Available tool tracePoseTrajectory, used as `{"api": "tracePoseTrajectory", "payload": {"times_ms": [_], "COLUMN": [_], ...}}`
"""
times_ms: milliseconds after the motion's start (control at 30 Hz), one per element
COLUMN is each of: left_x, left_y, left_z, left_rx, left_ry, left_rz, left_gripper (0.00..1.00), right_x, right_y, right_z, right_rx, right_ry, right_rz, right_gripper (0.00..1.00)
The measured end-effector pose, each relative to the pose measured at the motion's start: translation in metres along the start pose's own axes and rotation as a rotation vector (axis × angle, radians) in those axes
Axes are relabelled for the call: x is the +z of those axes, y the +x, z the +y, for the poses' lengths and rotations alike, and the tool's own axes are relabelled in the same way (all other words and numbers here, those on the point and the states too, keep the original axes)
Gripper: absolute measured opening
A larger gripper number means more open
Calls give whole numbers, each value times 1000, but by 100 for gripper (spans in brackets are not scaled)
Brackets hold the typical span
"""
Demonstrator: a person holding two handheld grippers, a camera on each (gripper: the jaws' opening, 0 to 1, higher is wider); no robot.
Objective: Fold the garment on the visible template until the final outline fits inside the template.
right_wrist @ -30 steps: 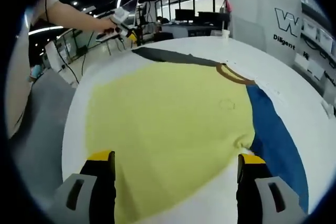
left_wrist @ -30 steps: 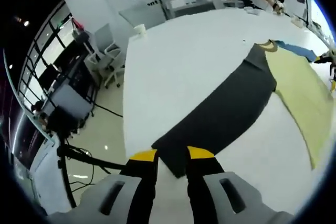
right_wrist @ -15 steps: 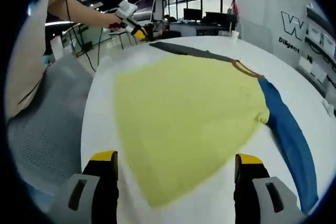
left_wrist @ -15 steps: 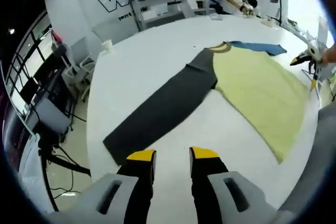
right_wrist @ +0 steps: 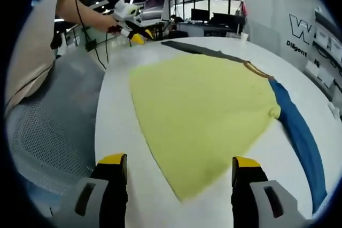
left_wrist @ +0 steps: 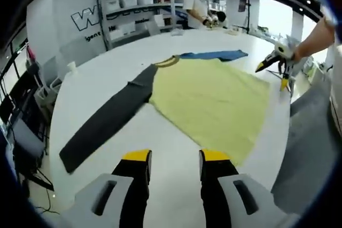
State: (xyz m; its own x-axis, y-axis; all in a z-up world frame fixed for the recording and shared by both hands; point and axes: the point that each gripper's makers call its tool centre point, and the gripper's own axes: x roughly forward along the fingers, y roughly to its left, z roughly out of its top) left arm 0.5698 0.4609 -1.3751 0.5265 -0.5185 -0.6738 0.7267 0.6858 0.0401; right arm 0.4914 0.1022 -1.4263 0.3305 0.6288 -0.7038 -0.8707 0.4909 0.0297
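Note:
A long-sleeved shirt lies flat on the white table (left_wrist: pixel 160 142). It has a yellow body (left_wrist: pixel 214 100), a dark grey sleeve (left_wrist: pixel 107 118) and a blue sleeve (left_wrist: pixel 216 55). My left gripper (left_wrist: pixel 175 158) hovers over bare table short of the shirt, open with nothing between its jaws. My right gripper (right_wrist: pixel 178 164) stands wide open just short of the yellow body's (right_wrist: pixel 203 110) corner. The blue sleeve (right_wrist: pixel 302 137) runs off to its right, the dark sleeve (right_wrist: pixel 200 50) lies at the far side. Each gripper also shows in the other's view, hand-held: right gripper (left_wrist: pixel 275 60), left gripper (right_wrist: pixel 131 25).
A grey mesh chair (right_wrist: pixel 48 142) stands close to the table edge by the person's body. Shelves with white boxes (left_wrist: pixel 133 4) and a person (left_wrist: pixel 200 4) are beyond the far edge. A small white cup (left_wrist: pixel 71 68) sits near the left rim.
Both views have pulled back from the shirt. The left jaws, earlier at the dark sleeve's cuff, are now clear of it; the right jaws have drawn off the yellow hem.

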Motion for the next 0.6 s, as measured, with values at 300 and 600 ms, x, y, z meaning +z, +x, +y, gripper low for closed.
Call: {"api": "tracePoseTrajectory", "payload": {"times_ms": [300, 600], "left_x": [-26, -41], "left_y": [12, 24], "left_z": [-51, -76], "left_rx": [-105, -171], "left_ry": [91, 216], "left_rz": [54, 117], "left_gripper": [32, 25], "right_x": [-15, -29], "right_y": [-7, -10], "right_z": [3, 0], "right_rx": [-11, -25], "right_ry": [-38, -53], "right_rz": [43, 88], "right_gripper": [47, 20]}}
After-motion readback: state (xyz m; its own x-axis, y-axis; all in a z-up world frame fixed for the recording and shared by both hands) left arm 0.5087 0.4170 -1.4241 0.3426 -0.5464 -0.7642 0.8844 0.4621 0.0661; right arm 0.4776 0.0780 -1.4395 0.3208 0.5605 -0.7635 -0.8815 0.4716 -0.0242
